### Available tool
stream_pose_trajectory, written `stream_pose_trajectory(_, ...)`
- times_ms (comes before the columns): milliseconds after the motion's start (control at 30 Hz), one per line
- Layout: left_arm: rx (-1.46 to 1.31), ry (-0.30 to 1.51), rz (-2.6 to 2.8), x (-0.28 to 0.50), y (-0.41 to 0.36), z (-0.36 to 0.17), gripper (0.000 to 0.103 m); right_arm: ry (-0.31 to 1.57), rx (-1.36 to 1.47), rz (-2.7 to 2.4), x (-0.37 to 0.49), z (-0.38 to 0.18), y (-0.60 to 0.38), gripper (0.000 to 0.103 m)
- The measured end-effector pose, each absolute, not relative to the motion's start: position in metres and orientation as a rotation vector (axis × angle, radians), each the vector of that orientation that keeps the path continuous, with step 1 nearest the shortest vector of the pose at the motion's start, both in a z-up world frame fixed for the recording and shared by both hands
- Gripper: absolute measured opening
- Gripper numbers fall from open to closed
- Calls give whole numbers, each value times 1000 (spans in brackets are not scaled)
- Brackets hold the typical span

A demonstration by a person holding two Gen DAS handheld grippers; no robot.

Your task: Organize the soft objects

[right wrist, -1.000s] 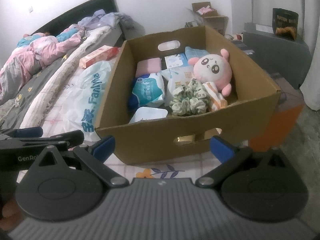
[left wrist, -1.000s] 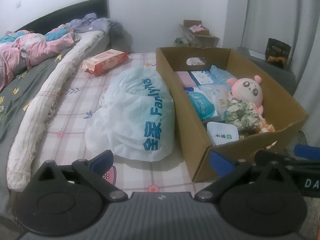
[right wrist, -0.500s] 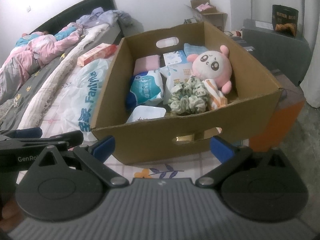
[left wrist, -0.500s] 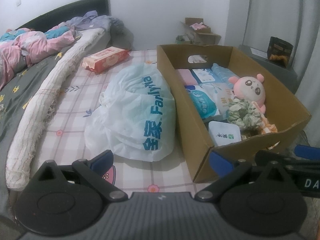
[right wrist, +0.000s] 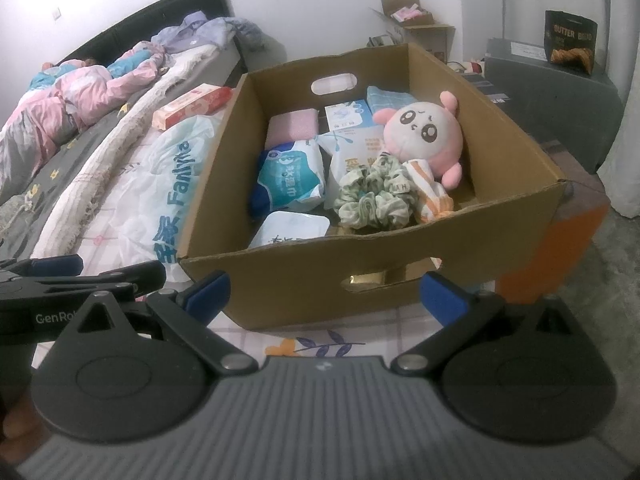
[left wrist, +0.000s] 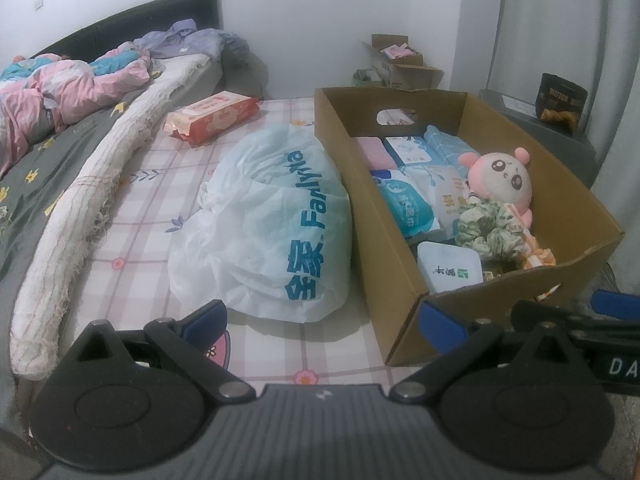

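Judging by the cardboard box (right wrist: 372,280) at frame centre, much is packed already: the pink plush (right wrist: 424,136), scrunchie (right wrist: 374,196) and tissue packs (right wrist: 288,176) are inside. Left out on the bed are the white bag (left wrist: 276,220), centre, and wipes pack (left wrist: 212,114), upper left. Both the left tool (left wrist: 322,326) and the right tool (right wrist: 324,292) are seen spread open and empty.
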State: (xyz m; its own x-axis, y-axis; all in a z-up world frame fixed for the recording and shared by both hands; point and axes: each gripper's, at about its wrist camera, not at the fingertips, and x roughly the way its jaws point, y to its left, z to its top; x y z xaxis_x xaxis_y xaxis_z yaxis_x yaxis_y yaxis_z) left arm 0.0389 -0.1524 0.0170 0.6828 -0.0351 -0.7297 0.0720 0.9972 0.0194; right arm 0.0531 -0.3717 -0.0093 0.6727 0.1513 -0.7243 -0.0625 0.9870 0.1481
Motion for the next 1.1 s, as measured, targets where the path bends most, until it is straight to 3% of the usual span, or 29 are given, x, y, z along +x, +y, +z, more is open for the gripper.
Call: stream_pose_trajectory(1100, 39, 836, -58, 40, -161, 13, 102, 837, 91, 110, 53, -9, -377, 102)
